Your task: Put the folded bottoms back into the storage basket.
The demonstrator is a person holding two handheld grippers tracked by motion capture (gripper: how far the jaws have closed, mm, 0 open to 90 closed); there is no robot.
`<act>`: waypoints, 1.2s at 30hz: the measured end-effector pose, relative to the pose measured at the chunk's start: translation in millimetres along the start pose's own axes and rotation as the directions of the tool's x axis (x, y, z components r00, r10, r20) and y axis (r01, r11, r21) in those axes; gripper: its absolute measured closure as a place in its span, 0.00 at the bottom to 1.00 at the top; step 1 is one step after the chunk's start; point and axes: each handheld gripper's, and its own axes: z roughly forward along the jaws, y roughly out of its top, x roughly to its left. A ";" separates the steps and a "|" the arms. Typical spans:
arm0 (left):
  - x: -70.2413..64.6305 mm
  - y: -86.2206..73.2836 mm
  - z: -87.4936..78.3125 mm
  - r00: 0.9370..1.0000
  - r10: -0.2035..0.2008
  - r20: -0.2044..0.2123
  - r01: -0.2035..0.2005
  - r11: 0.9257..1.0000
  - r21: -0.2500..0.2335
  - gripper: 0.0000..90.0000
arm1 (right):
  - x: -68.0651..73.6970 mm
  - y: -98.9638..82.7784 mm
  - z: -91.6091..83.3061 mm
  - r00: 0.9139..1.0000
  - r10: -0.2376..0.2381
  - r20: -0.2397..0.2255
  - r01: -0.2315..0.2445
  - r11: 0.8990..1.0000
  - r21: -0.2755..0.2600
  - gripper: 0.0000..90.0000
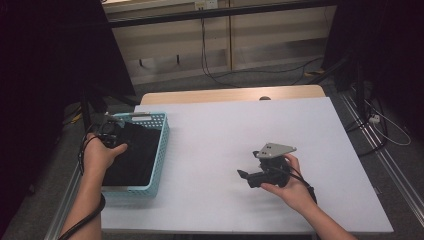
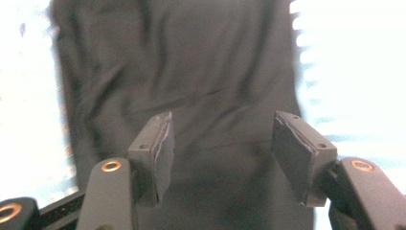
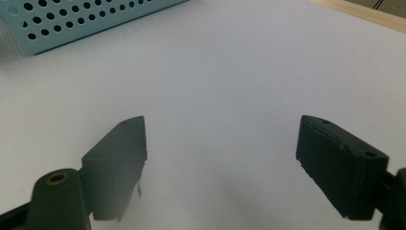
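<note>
Holding the left gripper [image 2: 218, 143] above the light blue basket [image 1: 161, 150] at the bench's left edge, I am seeing its jaws parted to a moderate gap with nothing pinched between them; no pad is pressing on the fabric. The black cloth [image 2: 191, 72] is lying below the jaws, inside the basket, seen in the left gripper view as a dark, softly creased sheet with folds running across it, blurred at its edges. From the high view the cloth [image 1: 132, 155] is covering most of the basket floor and reaching up toward the far wall.

I am keeping the right gripper [image 3: 220, 158] low over the bare white bench [image 1: 225, 130], well apart from the basket [image 3: 72, 21], whose perforated wall is showing at the top left of the right gripper view. Its jaws are standing wide apart, gripping nothing, touching nothing.
</note>
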 end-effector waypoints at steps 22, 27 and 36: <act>-92.0 8.7 -6.2 0.965 0.218 0.144 -0.211 0.975 -0.066 0.30 | -19.2 -27.3 -32.5 0.999 0.037 0.015 -0.038 0.999 0.024 0.19; -106.0 6.6 -3.6 0.953 0.247 0.176 -0.236 0.968 -0.082 0.28 | -19.9 -30.7 -36.9 0.999 0.032 0.013 -0.032 0.999 0.039 0.19; -126.2 -1.0 6.3 0.936 0.284 0.206 -0.273 0.959 -0.082 0.27 | -24.5 -42.7 -45.7 0.999 0.035 0.017 -0.036 0.997 0.065 0.19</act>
